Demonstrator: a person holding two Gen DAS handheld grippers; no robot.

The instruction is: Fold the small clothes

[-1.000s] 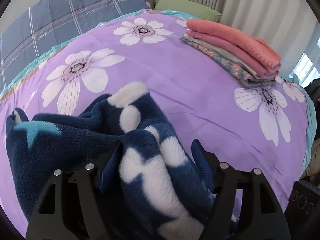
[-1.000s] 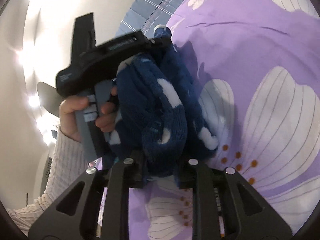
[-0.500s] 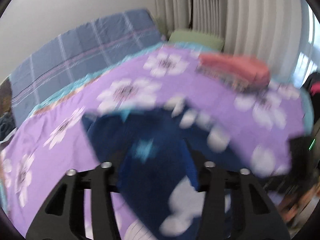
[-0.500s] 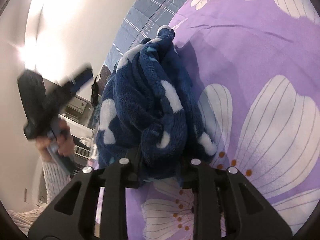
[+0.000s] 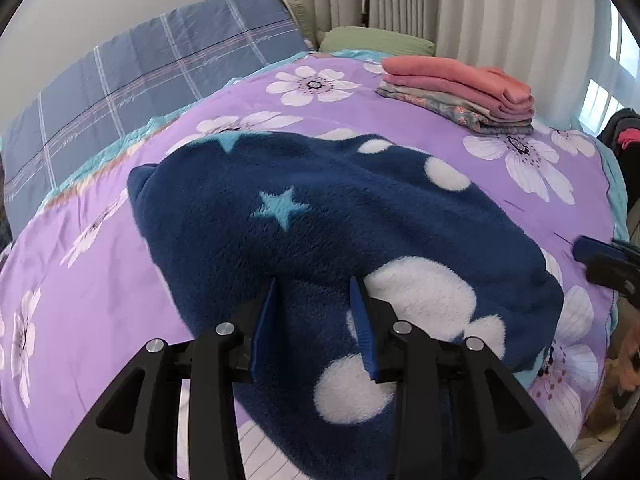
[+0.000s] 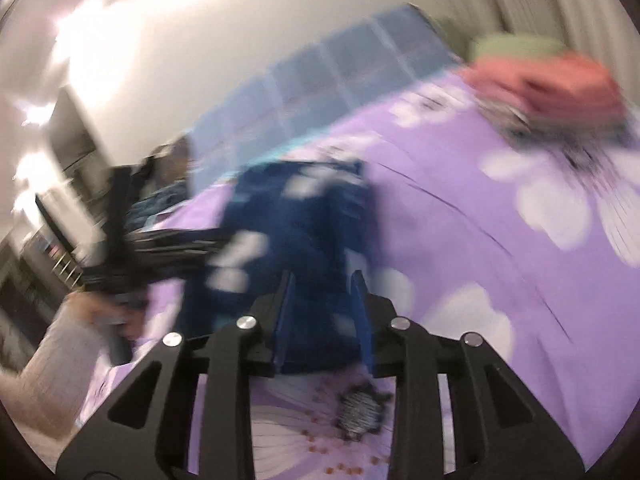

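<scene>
A navy fleece garment point(image 5: 340, 232) with white spots and teal stars lies spread over the purple flowered bedspread point(image 5: 100, 280). My left gripper point(image 5: 316, 300) is shut on its near edge. In the blurred right wrist view my right gripper point(image 6: 324, 296) is shut on another edge of the same garment point(image 6: 296, 216). The right gripper's tip shows at the right edge of the left wrist view point(image 5: 600, 256). The left gripper and its hand show blurred at the left of the right wrist view point(image 6: 132, 240).
A stack of folded clothes point(image 5: 460, 88), pink on top, sits at the far right of the bed. A blue plaid pillow point(image 5: 140, 80) and a green pillow point(image 5: 376, 38) lie at the head. Curtains hang behind. The bed's right edge point(image 5: 612, 184) is close.
The bunched garment has been pulled apart and now lies spread flat. Both grippers moved away from each other, each still holding an edge. The right wrist view swung round.
</scene>
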